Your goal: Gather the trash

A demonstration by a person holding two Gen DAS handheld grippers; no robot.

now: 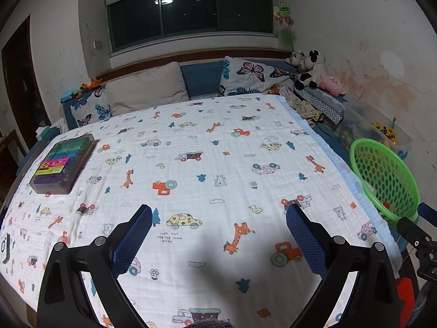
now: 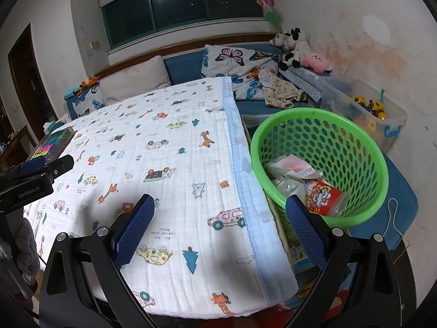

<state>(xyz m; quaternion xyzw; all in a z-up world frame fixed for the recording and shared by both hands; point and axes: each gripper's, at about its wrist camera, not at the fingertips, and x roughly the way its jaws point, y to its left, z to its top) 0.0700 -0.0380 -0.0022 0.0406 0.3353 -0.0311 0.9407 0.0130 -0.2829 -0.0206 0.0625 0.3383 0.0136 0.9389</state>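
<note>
Hovering above a child's bed, the left gripper (image 1: 218, 214) has its blue-padded fingers (image 1: 132, 242) spread wide and holds nothing, poised over a white blanket (image 1: 207, 169) printed with cars, giraffes and trees. The right gripper (image 2: 220, 205) is likewise spread wide and empty, one finger above the blanket's pale blue edge and the other in front of a green basket (image 2: 352, 142). The basket stands just beside the bed's right side, and inside it lies the collected trash: crumpled white wrappers (image 2: 289, 169) and a red printed snack cup (image 2: 323, 194) tipped on its side. The left gripper's black body (image 2: 35, 175) shows at the left edge of the right wrist view, level with its partner.

On the blanket's far left corner rests a flat box of coloured items (image 1: 64, 162). Butterfly-print pillows (image 1: 250, 75) and a plain grey pillow (image 1: 146, 87) line the headboard beneath a dark window (image 1: 188, 13). Plush toys (image 1: 311, 68) sit in the right corner against a stained white wall, near a clear bin of toy vehicles (image 2: 368, 112).
</note>
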